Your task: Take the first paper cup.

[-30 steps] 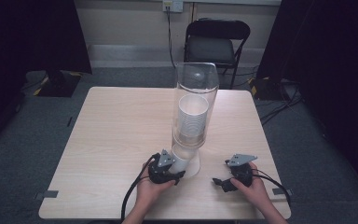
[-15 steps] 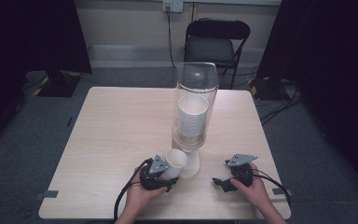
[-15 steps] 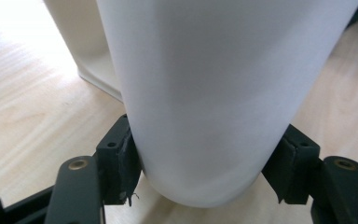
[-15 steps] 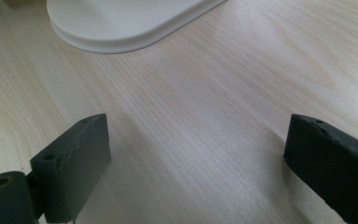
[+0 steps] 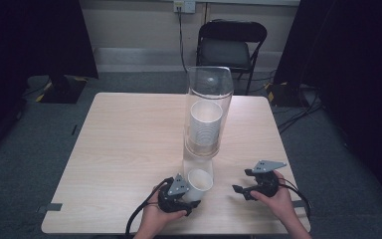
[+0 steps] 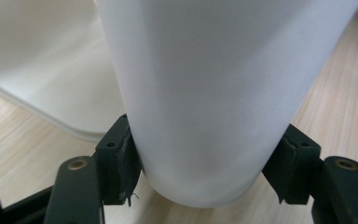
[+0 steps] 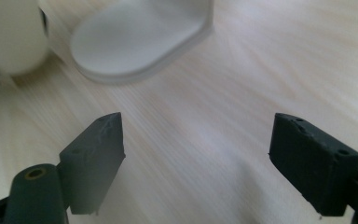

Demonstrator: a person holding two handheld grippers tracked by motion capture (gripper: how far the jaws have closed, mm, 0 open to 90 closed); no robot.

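**Table and what sits on it**

Light wood-grain table [image 5: 129, 149], square top, on grey carpet. Clear cup dispenser tube [image 5: 209, 112] stands upright on its white base [image 7: 140, 42], right of centre toward 5 o'clock, with stacked white cups inside. Both of the person's hands sit at the 6 o'clock edge. Rest of the tabletop is bare wood.

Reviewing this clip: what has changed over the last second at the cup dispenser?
The left gripper has drawn a white paper cup out from the base of the clear dispenser towards the person; it is shut on the cup, which a second ago was not visible in it. The right gripper stayed open on the table, and the dispenser stayed put.
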